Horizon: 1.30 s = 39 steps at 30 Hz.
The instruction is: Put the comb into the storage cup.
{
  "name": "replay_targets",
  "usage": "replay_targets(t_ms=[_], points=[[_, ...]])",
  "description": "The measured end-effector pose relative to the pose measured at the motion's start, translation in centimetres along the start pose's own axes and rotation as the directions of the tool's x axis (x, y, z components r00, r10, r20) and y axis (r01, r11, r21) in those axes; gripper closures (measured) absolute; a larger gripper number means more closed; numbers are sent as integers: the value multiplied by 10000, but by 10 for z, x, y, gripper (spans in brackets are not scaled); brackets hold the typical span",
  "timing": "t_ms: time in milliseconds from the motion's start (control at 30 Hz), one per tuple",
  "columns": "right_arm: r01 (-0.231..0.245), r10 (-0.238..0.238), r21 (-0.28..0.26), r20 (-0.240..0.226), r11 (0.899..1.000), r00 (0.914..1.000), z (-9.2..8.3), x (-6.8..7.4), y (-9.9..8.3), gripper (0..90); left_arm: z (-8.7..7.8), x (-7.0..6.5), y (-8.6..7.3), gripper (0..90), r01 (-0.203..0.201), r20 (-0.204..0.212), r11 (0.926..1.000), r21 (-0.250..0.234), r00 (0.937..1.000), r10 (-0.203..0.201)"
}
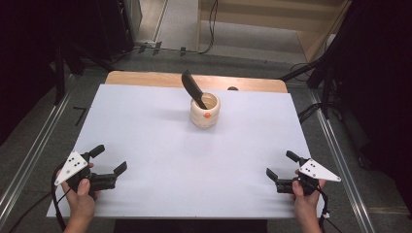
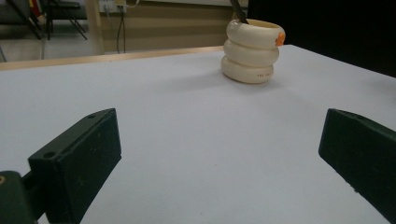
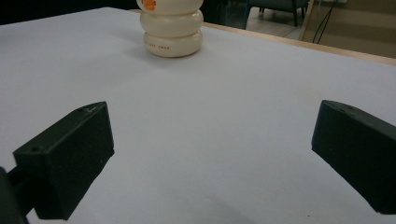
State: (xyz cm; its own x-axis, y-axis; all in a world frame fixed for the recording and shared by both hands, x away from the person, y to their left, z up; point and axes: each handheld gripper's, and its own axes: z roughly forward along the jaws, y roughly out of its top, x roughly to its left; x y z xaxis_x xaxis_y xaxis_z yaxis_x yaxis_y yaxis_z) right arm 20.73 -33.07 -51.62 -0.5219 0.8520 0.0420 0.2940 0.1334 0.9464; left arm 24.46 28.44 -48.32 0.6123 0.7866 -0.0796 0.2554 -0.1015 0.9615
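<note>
Both grippers, left gripper [image 1: 109,158] and right gripper [image 1: 281,164], waited wide open at the near edge. The ribbed cup [image 1: 204,110] holding the dark tool [image 1: 193,89] stood far, mid-table; best approach seemed a level reach, steadying the cup first.

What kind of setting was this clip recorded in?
Probably a lab or studio set up for recording. A wooden table is covered by a plain white sheet, dark stands and loose cables ring it, and the person holds the left gripper and right gripper.

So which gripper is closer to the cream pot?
Right, slightly. The right gripper sits at the near right of the pot; the left gripper sits at the near left, both open and far off.
</note>
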Motion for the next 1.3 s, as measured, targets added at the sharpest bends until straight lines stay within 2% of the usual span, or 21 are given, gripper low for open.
replay_targets(t_ms=[300,667,767,900,1067,1300], points=[[-23,23,13,32,10000,10000,0,0,0,0,-13,8,-3,0,36,-210,10000,35,9998,-35],[-12,12,13,59,10000,10000,1,0,0,0,-27,21,-6,0,53,-654,9998,196,9979,-40],[9,-9,-2,57,10000,10000,1,0,0,0,-28,24,-9,0,281,-577,9996,96,9980,-275],[67,-67,46,70,10000,10000,1,1,0,0,-24,23,-13,0,281,-396,9992,293,9989,-270],[18,-18,3,26,10000,10000,1,0,0,0,-26,25,-14,0,545,-383,9985,55,9978,-542],[44,-44,28,47,10000,10000,2,0,0,0,-25,24,-14,0,470,-348,9988,115,9983,-466]])
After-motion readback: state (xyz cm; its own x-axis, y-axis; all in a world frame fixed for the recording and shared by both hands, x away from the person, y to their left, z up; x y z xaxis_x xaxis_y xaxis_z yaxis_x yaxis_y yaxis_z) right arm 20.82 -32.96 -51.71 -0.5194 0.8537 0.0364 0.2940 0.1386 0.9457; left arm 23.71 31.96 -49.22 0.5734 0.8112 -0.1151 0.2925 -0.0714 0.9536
